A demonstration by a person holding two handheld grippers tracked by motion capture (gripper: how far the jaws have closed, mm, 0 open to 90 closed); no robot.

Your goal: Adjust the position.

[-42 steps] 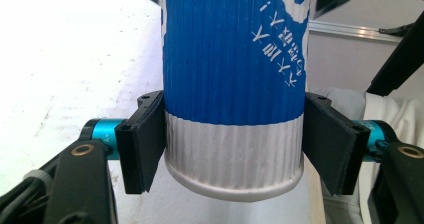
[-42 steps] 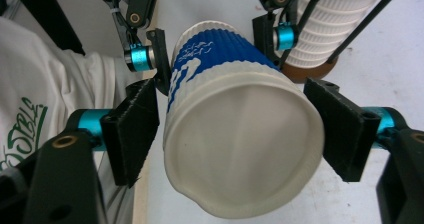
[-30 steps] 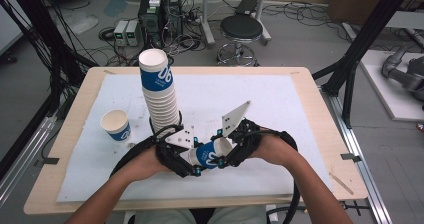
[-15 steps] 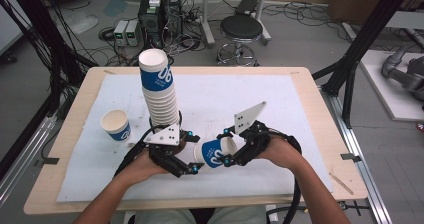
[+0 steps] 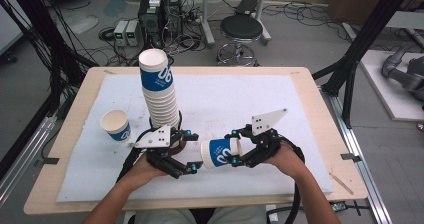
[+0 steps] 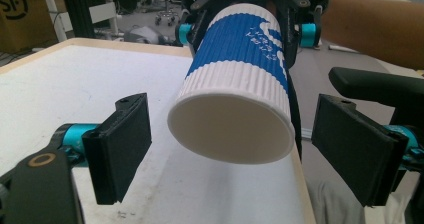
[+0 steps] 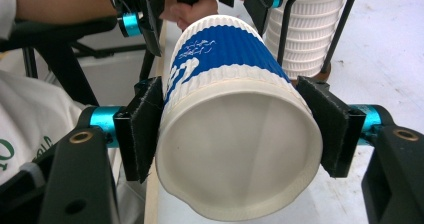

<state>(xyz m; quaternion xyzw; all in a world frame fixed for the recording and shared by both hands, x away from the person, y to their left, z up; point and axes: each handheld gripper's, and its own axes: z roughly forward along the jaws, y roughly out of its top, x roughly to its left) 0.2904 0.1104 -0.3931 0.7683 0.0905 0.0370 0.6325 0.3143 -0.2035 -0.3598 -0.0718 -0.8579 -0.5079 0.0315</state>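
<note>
Paper cup [image 5: 218, 152] lies on its side above the table's white mat [image 5: 235, 99] — clamped at its rim by the right gripper [image 5: 235, 149]; the left gripper [image 5: 192, 151] — jaws spread wide — faces its base beside the cup stack [image 5: 159, 91].

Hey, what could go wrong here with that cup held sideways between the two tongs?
1. The right tongs squeeze the paper cup near its rim; more pressure might dent it.
2. The left tongs stand open around the cup's base; letting go early could drop it.
3. The tall cup stack leans close by; a bump may topple it.
</note>
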